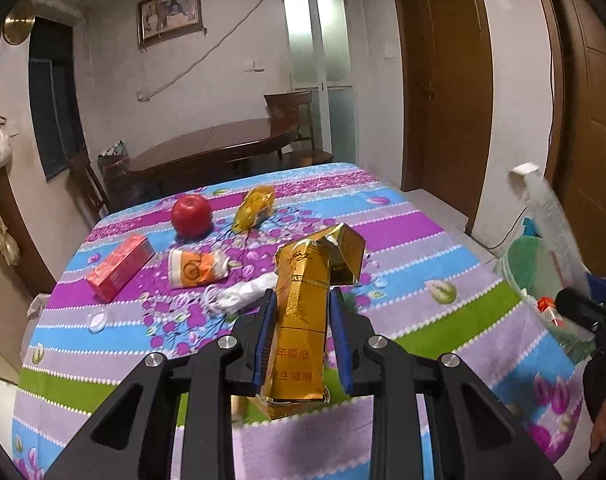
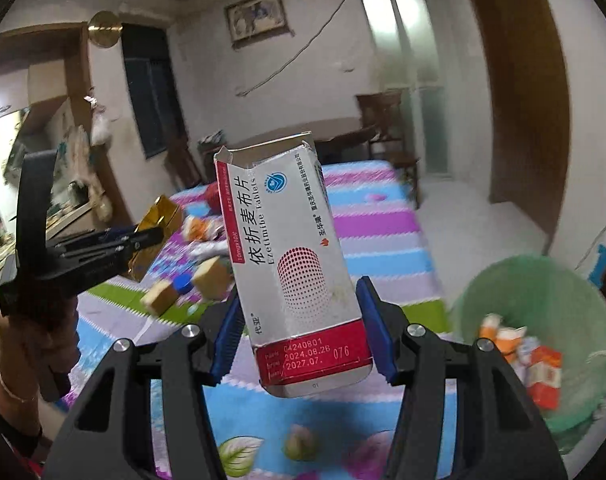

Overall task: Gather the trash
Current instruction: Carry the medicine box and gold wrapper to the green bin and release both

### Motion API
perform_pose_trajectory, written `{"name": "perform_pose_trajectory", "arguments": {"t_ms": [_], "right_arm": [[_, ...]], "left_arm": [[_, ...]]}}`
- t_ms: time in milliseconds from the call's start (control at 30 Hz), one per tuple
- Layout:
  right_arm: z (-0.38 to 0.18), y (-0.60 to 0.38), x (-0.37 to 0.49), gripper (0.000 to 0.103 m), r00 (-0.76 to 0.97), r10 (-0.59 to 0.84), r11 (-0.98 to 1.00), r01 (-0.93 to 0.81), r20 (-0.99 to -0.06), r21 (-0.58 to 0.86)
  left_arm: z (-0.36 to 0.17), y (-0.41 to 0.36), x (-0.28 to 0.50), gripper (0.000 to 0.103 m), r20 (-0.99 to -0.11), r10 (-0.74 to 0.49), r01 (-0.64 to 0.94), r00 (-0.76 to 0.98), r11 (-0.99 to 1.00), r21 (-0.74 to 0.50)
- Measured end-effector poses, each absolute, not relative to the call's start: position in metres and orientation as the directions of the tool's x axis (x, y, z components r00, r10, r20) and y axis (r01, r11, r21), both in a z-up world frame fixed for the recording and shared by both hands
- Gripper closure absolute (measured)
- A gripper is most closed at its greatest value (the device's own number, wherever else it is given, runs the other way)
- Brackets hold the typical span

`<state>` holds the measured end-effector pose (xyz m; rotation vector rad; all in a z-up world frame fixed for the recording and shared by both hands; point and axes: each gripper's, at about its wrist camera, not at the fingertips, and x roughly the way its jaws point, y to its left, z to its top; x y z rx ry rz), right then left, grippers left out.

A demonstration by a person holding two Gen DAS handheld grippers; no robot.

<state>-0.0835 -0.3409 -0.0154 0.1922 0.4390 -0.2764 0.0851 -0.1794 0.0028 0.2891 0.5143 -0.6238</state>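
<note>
My left gripper point(image 1: 302, 300) is shut on a gold cigarette box point(image 1: 303, 320) with its lid flipped open, held above the table. My right gripper point(image 2: 299, 292) is shut on a white and red medicine box point(image 2: 291, 264), torn open at the top, held in the air left of the green trash basket point(image 2: 583, 280). The basket holds orange and red cartons point(image 2: 543, 376). The basket also shows at the right edge of the left wrist view point(image 1: 519, 260), with the medicine box point(image 1: 551, 216) above it. The left gripper with its gold box point(image 2: 159, 216) appears in the right wrist view.
On the striped floral tablecloth point(image 1: 423, 320) lie a red apple point(image 1: 191, 216), a yellow wrapper point(image 1: 255, 208), a red box point(image 1: 121, 268), a crushed orange paper cup point(image 1: 197, 268), white crumpled plastic point(image 1: 239, 296) and a clear lid point(image 1: 97, 320). A wooden table point(image 1: 211, 148) and chair stand behind.
</note>
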Motion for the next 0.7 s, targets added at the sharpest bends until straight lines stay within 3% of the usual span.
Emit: {"name": "perform_pose_trajectory", "arguments": {"t_ms": [433,700], "right_arm": [[0.016,-0.395,-0.148,0.05,0.827,-0.405,0.875,0.475,-0.391,0.098],[0.023,-0.435,-0.185,0.05,0.749,-0.517,0.803,0.592,-0.415,0.07]], "left_arm": [[0.034,-0.264,0.051,0.075,-0.492,-0.556,0.701,0.67,0.693,0.171],[0.043,-0.337,0.015,0.075,-0.486,-0.619,0.771,0.617,0.598,0.217]]}}
